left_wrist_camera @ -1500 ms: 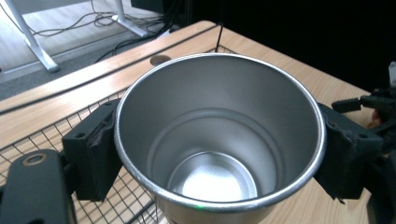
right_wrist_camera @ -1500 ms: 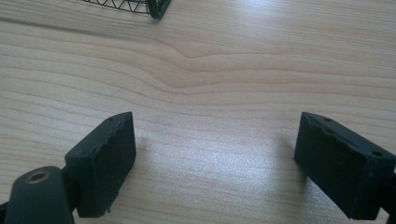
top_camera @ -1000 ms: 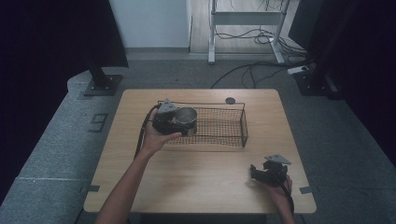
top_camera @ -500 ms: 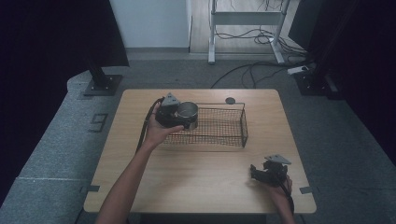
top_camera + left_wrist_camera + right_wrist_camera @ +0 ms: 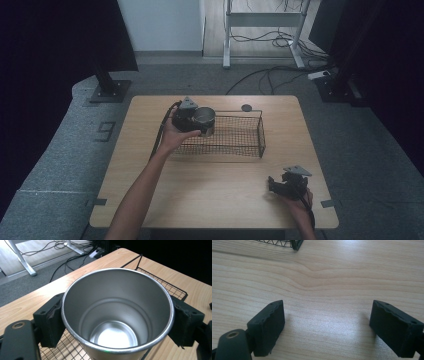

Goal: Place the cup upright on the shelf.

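A shiny steel cup hangs over the left end of a black wire basket, held by my left gripper. In the left gripper view the cup's open mouth faces the camera, empty inside, with both black jaws pressed against its sides and the gripper shut on it. My right gripper rests low at the table's front right, its jaws spread wide over bare wood with nothing between them.
The wooden table carries the basket at its middle back. A small dark round disc lies behind the basket near the far edge. Cables and a white desk frame stand on the floor beyond the table.
My left gripper has carried the cup up and toward the far side, over the basket's left end. The right gripper has stayed where it was.
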`<state>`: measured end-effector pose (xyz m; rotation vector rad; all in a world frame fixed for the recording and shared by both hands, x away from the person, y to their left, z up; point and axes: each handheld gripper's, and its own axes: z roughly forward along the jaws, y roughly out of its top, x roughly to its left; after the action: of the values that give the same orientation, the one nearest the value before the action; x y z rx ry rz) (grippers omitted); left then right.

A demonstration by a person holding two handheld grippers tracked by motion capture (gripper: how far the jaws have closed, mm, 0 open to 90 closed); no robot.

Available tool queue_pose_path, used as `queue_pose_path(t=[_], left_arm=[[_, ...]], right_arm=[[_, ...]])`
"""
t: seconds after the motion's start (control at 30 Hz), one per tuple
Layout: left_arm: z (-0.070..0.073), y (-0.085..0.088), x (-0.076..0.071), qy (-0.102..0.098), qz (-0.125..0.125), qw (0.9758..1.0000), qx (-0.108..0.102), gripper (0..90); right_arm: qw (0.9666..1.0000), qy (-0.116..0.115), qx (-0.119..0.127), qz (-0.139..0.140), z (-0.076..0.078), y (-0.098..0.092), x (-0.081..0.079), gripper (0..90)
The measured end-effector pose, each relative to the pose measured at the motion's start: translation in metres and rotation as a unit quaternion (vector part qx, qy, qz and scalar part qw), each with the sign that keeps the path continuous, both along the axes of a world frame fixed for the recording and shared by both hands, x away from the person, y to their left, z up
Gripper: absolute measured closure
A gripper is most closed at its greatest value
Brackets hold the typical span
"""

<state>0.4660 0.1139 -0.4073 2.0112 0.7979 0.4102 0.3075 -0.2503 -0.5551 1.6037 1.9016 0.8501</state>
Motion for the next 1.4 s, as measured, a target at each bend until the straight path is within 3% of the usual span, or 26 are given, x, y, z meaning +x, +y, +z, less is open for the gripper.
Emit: queue_pose_path(t=[0.43, 0.73, 0.97, 1.4], left_arm=[[-0.027, -0.009, 0.008, 0.024, 0.001, 0.9996, 0.016, 14.7], [-0.035, -0.009, 0.013, 0.039, 0.01, 0.9989, 0.022, 14.7], [-0.048, -0.015, 0.015, 0.06, 0.015, 0.9973, 0.039, 14.7], [-0.06, -0.014, 0.021, 0.098, 0.016, 0.994, 0.047, 14.5]], right_arm=[[1.0, 0.0, 0.0, 0.0, 0.0, 0.0, 0.0, 12.5], [1.0, -0.001, 0.0, 0.0, 0.0, 0.0, 0.0, 12.5], [1.0, -0.001, 0.0, 0.0, 0.0, 0.0, 0.0, 12.5], [1.0, -0.001, 0.0, 0.0, 0.0, 0.0, 0.0, 12.4]])
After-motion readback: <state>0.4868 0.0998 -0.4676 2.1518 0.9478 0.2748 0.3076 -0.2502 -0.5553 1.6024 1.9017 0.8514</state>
